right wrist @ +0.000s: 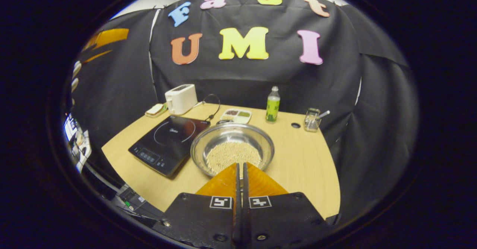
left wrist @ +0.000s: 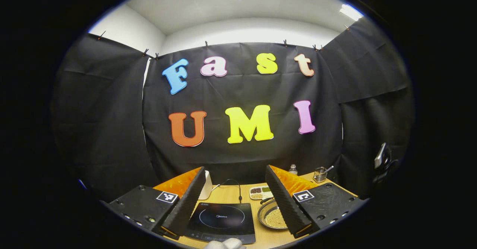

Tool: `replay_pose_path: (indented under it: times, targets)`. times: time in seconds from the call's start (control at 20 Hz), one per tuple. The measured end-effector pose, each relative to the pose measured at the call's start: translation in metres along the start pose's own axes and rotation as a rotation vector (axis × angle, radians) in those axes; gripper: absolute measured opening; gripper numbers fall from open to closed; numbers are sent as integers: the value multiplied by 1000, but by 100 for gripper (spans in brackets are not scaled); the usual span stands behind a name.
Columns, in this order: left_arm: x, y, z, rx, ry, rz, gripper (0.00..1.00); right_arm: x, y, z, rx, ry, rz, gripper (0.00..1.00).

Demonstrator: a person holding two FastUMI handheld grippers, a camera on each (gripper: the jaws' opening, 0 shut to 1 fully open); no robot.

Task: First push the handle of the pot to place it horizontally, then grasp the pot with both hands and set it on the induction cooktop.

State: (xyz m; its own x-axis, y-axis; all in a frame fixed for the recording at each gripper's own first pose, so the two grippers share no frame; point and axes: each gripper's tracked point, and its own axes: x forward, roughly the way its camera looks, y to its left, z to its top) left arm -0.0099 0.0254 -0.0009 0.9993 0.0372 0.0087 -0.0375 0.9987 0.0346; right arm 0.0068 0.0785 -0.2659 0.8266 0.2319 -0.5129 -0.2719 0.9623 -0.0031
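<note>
In the left gripper view, the left gripper point(left wrist: 235, 183) is seen at the bottom with fingers spread wide apart, the flat black induction cooktop point(left wrist: 221, 221) framed between them on the light wooden table point(left wrist: 266, 238), and the round steel pot of pale grains point(left wrist: 272, 216) partly hidden behind the right-hand finger. In the right gripper view, the right gripper point(right wrist: 240, 167) is shown at bottom centre with fingers pressed together, empty, just before the pot's point(right wrist: 232, 148) near rim; the pot is set at mid-frame just right of the cooktop point(right wrist: 168, 139), with a white toaster point(right wrist: 181, 98), a divided dish point(right wrist: 235, 115), a green-labelled bottle point(right wrist: 272, 105) and a small glass holder point(right wrist: 311, 120) ranged behind.

Cooktop point(right wrist: 168, 142) touches pot point(right wrist: 232, 149) left; bare table point(right wrist: 302, 159) right; bottle point(right wrist: 272, 104) behind.
</note>
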Motion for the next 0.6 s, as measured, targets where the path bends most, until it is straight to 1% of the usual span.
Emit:
replay_pose_path:
  times: [0.2, 0.25, 0.3, 0.35, 0.4, 0.55, 0.6]
  targets:
    - [0, 5, 0, 2, 12, 31, 96, 35, 14, -45, -10, 129, 42, 4]
    - [-1, 8, 0, 6, 14, 42, 96, 40, 17, -54, -10, 153, 52, 1]
    - [-2, 10, -1, 10, 16, 51, 96, 46, 22, -57, -11, 171, 64, 4]
    - [-3, 12, -1, 13, 20, 62, 96, 51, 27, -61, -15, 184, 75, 4]
    - [-5, 15, -2, 14, 26, 72, 96, 56, 32, -63, -19, 194, 89, 1]
    - [-11, 22, -4, 22, 37, 103, 96, 75, 47, -73, -31, 252, 130, 1]
    - [-13, 24, -5, 22, 39, 114, 96, 80, 48, -75, -46, 266, 132, 4]
